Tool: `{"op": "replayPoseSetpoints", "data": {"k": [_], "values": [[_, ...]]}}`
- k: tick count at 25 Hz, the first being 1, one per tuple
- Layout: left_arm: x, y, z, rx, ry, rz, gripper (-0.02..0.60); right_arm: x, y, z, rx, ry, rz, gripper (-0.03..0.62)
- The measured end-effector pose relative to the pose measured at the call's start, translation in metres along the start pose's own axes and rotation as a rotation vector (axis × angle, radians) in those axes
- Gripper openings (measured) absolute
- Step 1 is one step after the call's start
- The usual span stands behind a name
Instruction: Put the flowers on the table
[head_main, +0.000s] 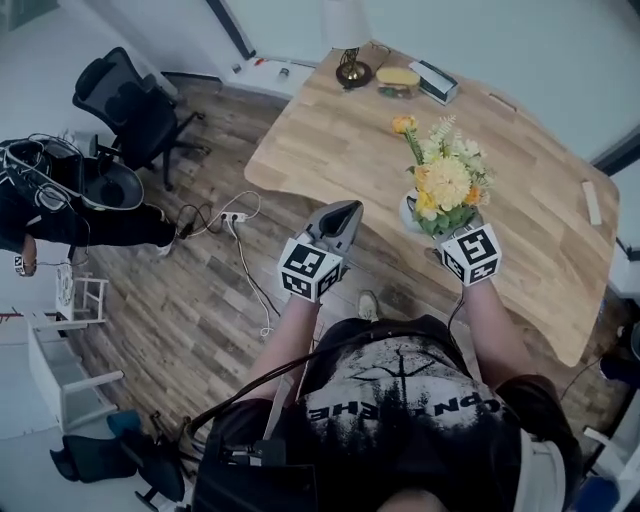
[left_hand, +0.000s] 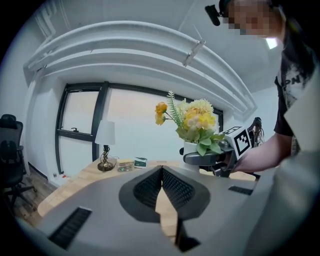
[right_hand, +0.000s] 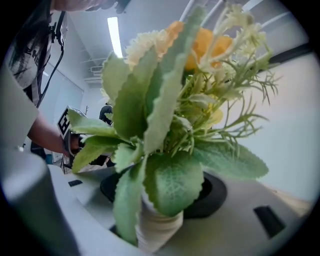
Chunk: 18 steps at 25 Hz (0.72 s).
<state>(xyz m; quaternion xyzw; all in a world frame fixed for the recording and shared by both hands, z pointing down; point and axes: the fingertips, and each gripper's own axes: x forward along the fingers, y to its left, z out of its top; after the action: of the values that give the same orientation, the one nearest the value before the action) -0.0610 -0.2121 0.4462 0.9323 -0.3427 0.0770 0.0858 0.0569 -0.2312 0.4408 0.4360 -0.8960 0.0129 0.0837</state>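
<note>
Wood table in front; right gripper clamps flowers, left gripper closed.

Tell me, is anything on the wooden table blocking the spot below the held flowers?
Nothing visible does: the white vase of yellow flowers in the right hand-held gripper appears over bare light wooden tabletop.

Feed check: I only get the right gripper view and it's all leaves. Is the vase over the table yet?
Observer: The head view shows the vase over the table's near edge, clamped in the right gripper. I can't tell whether it is touching the wood.
Operator: Is the left gripper busy?
Observer: No. The left gripper is shut and empty, beside the vase.
Operator: Any clutter nearby?
Observer: A lamp and a few small things sit at the table's far end, away from the vase.
</note>
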Motion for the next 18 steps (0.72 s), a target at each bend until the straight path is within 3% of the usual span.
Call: {"op": "replayPoseSetpoints", "data": {"k": [6,18], "values": [[0.005,0.025,0.006,0.015,-0.008,-0.048,0.014,0.021,-0.002,-0.005,-0.012,0.031,-0.035,0.245],[0.026,0.065,-0.006,-0.026,0.007,-0.053,0.014,0.066,-0.017,-0.013,-0.006,0.081,-0.022,0.245]]}}
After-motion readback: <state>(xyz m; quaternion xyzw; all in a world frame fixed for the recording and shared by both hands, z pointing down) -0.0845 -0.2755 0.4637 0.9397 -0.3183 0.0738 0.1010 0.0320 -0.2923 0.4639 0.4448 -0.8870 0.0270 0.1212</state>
